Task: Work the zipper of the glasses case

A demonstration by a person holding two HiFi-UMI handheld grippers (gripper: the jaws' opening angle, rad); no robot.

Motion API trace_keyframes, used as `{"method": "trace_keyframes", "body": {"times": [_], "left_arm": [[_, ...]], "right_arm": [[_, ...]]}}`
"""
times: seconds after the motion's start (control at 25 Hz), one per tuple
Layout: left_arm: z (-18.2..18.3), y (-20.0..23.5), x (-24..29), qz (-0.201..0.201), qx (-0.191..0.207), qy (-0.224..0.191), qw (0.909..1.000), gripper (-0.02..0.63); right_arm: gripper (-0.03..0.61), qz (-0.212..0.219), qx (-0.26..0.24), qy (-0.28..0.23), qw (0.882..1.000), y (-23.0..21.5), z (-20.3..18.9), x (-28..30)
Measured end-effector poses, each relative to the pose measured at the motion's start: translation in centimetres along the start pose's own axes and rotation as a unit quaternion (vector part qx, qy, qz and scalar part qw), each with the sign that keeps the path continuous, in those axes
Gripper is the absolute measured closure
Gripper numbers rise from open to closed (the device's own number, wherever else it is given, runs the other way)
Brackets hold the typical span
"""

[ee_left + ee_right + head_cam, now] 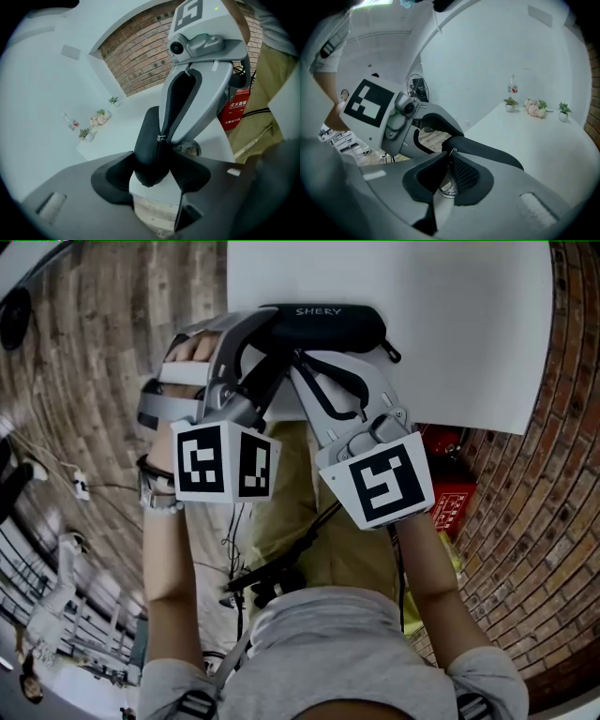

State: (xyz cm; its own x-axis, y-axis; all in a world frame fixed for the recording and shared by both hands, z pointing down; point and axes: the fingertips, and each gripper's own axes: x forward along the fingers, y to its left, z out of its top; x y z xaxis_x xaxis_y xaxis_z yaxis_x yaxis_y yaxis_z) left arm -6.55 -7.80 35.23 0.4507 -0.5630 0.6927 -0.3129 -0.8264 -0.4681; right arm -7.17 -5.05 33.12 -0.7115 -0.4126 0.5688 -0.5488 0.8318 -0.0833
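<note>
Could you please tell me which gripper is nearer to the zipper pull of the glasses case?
Right. The right gripper has its tips right at the zipper pull; the left gripper clamps the glasses case at its end, just short of the pull.

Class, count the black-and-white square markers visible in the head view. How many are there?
3. Two on adjoining faces of the left cube, one on the right cube; further faces are hidden.
</note>
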Motion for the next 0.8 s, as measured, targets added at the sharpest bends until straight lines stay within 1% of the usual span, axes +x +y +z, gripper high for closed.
{"method": "trace_keyframes", "body": {"times": [0.04, 0.12, 0.24, 0.36, 0.48, 0.56, 0.6, 0.68, 0.8], "left_arm": [[0.0, 0.0, 0.0, 0.001, 0.000, -0.001, 1.0000, 0.354], [0.0, 0.0, 0.0, 0.001, 0.000, -0.003, 1.0000, 0.353], [0.0, 0.0, 0.1, 0.001, 0.000, -0.004, 1.0000, 0.353], [0.3, 0.1, 0.2, 0.003, 0.002, -0.005, 1.0000, 0.353], [0.6, 0.2, 0.4, 0.006, 0.005, -0.004, 1.0000, 0.353], [0.6, 0.1, 0.5, 0.008, 0.006, -0.003, 0.9999, 0.353], [0.5, 0.1, 0.5, 0.009, 0.007, -0.003, 0.9999, 0.353], [0.3, 0.0, 0.5, 0.010, 0.008, -0.003, 0.9999, 0.353], [0.3, 0.1, 0.2, 0.012, 0.006, -0.005, 0.9999, 0.353]], "right_arm": [[0.539, 0.002, -0.015, 0.005, 1.000, 0.2, 0.0, -0.1], [0.500, 0.011, -0.040, 0.012, 0.999, 0.5, 0.0, -0.5], [0.471, 0.020, -0.075, 0.015, 0.997, 0.4, 0.2, -1.5], [0.415, 0.010, -0.131, 0.016, 0.991, -0.9, 0.5, -2.6], [0.362, -0.002, -0.205, 0.028, 0.978, -3.1, 0.2, -3.2], [0.333, 0.001, -0.255, 0.037, 0.966, -4.0, -0.1, -2.9], [0.330, 0.006, -0.277, 0.039, 0.960, -4.2, -0.2, -2.6], [0.325, 0.023, -0.310, 0.040, 0.950, -4.2, -0.3, -2.1], [0.287, 0.046, -0.338, 0.050, 0.939, -4.2, -0.6, -1.3]]}}
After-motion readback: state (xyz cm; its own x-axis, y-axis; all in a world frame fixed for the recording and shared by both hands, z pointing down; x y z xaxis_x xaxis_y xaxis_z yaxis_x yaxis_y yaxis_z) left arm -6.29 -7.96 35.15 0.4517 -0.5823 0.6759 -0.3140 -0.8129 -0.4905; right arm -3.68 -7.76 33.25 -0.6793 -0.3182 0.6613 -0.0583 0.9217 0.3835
